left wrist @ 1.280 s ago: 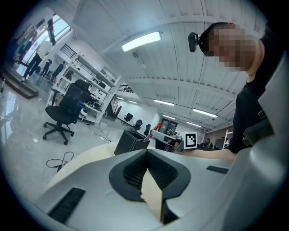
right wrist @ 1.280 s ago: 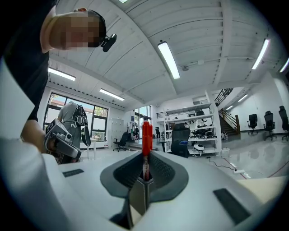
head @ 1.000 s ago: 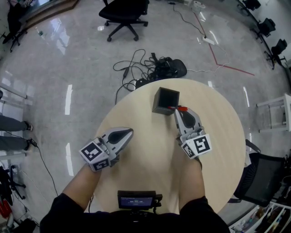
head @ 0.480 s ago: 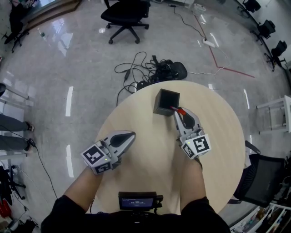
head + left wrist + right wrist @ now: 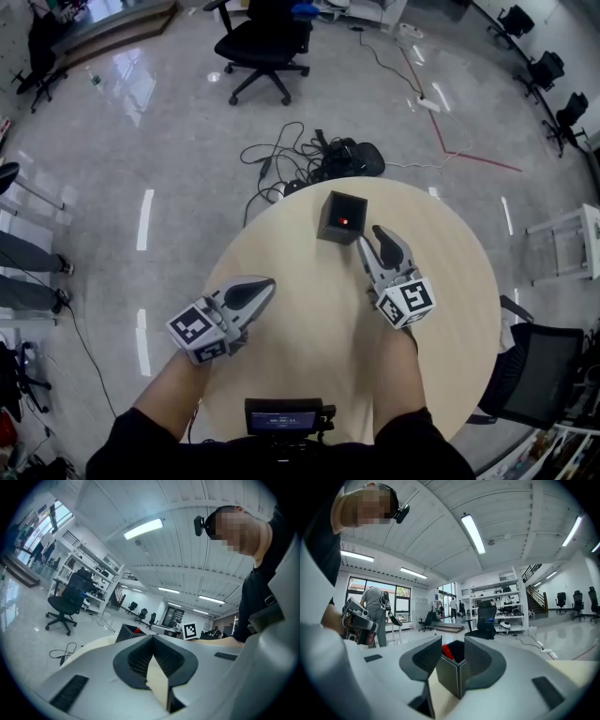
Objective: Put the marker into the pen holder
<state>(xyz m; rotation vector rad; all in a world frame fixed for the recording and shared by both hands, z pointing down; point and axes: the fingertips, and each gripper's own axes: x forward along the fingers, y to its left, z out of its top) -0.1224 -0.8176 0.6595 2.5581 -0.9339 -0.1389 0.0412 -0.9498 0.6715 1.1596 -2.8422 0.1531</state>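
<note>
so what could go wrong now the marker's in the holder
The right claw, whose jaws have just been opening, is open with its tips close to the pen holder. A careless pull-back could clip the holder and tip it over with the marker inside. The holder also stands toward the far edge of the table, so a hard shove might send it off.

The pen holder [image 5: 326, 223], a black square box with an open top, stands upright toward the table's [image 5: 309, 347] far edge, with the marker [image 5: 344, 221] inside it (only its red end shows).
</note>
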